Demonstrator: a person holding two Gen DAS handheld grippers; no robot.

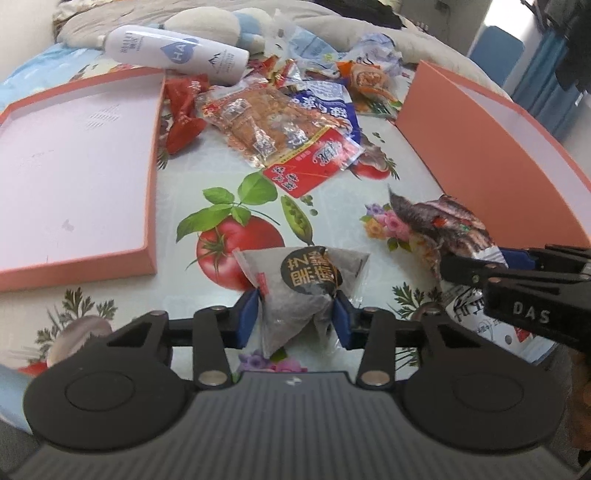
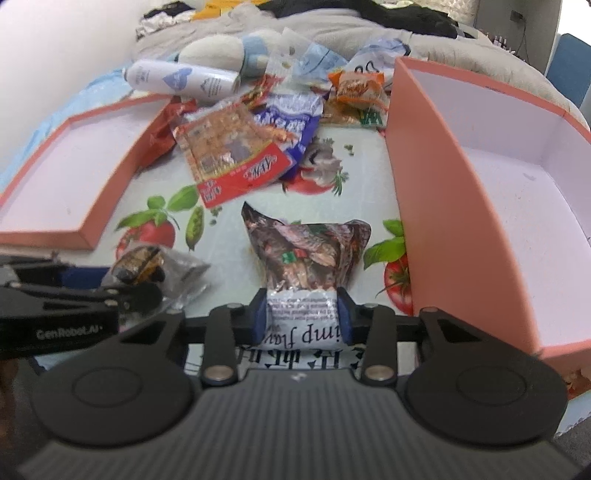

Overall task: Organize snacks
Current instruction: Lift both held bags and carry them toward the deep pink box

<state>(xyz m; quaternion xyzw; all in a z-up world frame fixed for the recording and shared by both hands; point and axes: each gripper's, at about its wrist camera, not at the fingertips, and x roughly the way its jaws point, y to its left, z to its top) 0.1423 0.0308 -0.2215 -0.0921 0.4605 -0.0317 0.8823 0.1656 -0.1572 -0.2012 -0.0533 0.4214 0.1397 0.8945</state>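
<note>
My left gripper is shut on a grey triangular snack packet with a black label, held just above the tablecloth; it also shows in the right wrist view. My right gripper is shut on a brown-and-white shrimp snack bag, also seen in the left wrist view. A deep pink box stands open to the right. A shallow pink lid lies on the left. A pile of snack packets lies at the back between them.
A white bottle lies on its side behind the pile, next to a plush toy and bedding. Loose wrappers and an orange packet sit at the back. The tablecloth has a vegetable print.
</note>
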